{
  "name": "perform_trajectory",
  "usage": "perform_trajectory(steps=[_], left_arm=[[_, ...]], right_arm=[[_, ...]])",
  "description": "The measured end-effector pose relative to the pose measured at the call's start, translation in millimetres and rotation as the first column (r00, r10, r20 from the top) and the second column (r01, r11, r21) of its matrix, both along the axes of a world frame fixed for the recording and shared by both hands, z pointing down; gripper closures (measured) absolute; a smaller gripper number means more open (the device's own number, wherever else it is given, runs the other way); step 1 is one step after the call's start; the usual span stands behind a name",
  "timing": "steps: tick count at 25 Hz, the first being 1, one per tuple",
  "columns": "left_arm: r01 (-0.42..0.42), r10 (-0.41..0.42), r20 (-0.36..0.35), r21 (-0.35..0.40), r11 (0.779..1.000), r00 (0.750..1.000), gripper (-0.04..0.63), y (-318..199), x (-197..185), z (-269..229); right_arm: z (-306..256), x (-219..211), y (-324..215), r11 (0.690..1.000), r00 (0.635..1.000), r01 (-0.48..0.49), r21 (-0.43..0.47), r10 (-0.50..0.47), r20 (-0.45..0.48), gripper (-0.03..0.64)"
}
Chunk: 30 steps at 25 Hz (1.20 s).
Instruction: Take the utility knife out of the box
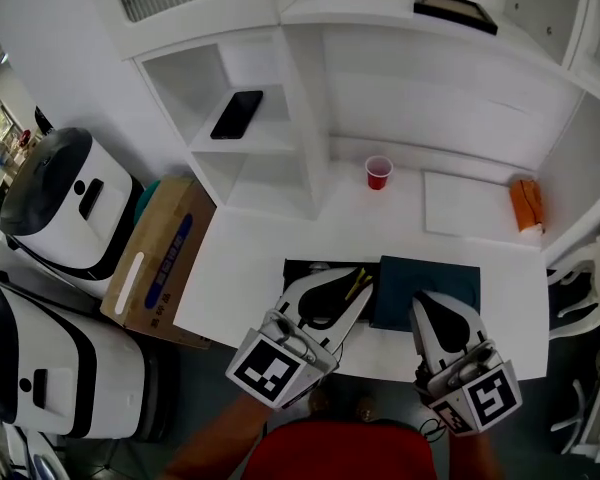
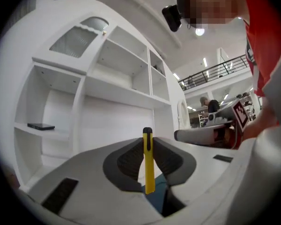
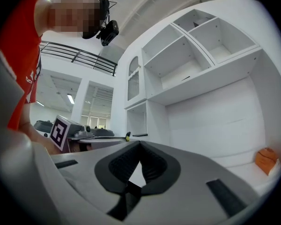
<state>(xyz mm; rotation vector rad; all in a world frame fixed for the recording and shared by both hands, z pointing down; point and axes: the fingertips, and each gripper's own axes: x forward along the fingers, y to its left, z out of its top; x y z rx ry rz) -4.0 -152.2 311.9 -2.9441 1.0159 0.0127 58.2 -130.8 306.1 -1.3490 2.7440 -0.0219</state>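
The yellow utility knife (image 1: 358, 285) is pinched upright between the fingertips of my left gripper (image 1: 361, 288), lifted above the open black box (image 1: 300, 268) on the white table. In the left gripper view the knife (image 2: 148, 165) stands on edge between the dark pads, black tip upward, with my left gripper (image 2: 148, 161) shut on it. The box's dark teal lid (image 1: 430, 280) lies to the right of the box. Over that lid my right gripper (image 1: 424, 300) hovers, and its tips meet with nothing between them (image 3: 139, 144).
At the back of the table (image 1: 250, 258) stand a red cup (image 1: 378, 172), a white sheet (image 1: 467, 204) and an orange thing (image 1: 526, 204). A phone (image 1: 237, 114) lies on a shelf. A cardboard box (image 1: 160, 258) and white machines (image 1: 60, 198) stand at the left.
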Motion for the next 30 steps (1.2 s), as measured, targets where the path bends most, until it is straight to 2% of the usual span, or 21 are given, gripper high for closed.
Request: perform_trajectory(steps=[4,8,30], left_arm=[[0.030,-0.028,-0.059,0.043,0.999,0.998,0.506,22,0,-18],[0.045,-0.040,-0.057,0.090,0.995,0.998,0.506,38,4,-25],[0.045,-0.041,-0.046,0.071,0.996,0.998,0.506,58,11,-25]], right_arm=[[-9,-4,8,1.000,1.000,0.007,0.015,-0.007,0.019,0.621],[-19,-2,15,1.000,0.999,0.003,0.030,-0.004,0.035,0.621],[-22,2,38,0.999,1.000,-0.003,0.049,0.002,0.019,0.621]])
